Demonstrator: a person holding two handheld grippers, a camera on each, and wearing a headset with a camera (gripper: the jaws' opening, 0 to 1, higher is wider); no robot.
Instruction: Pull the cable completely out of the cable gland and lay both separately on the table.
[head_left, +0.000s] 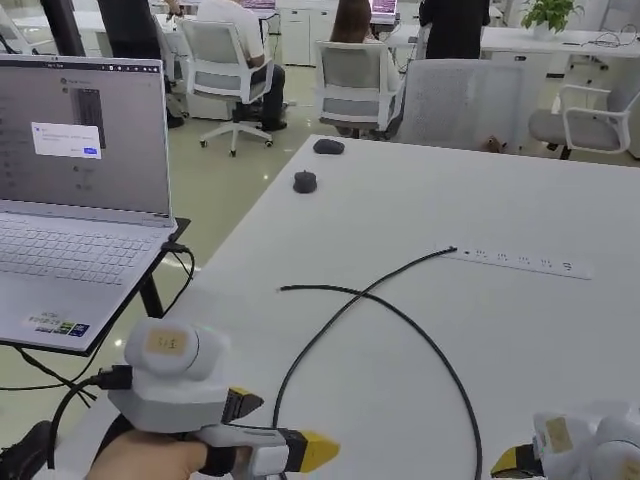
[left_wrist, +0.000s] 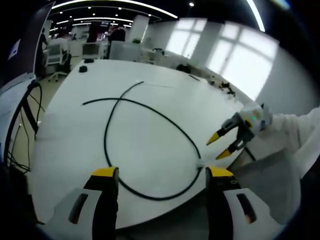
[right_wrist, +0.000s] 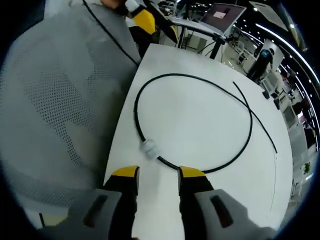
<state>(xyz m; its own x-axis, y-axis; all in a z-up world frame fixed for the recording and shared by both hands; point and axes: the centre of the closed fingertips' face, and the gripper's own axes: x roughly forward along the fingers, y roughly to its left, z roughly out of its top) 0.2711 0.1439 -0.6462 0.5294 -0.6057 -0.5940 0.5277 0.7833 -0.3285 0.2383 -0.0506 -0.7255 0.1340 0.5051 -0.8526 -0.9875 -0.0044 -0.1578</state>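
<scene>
Cable (right_wrist: 175, 75) loops on the table (right_wrist: 200, 125), threaded through its white cable gland (right_wrist: 148, 148). Our left gripper (left_wrist: 163, 172) and right gripper (right_wrist: 158, 172) hover, fingers apart; grasping gland and cable likely comes next.

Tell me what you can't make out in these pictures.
Gland: too small in both gripper views to tell its parts.
Cable: its near loop runs off the head view's bottom edge.
Right tool: cut by the head view's bottom edge.
Laptop text: blurred.

I'm seeing the black cable (head_left: 358, 297) lying looped on the table (head_left: 520, 200), crossing over itself, the small pale gland (right_wrist: 148, 148) sitting threaded on it near the edge.
</scene>
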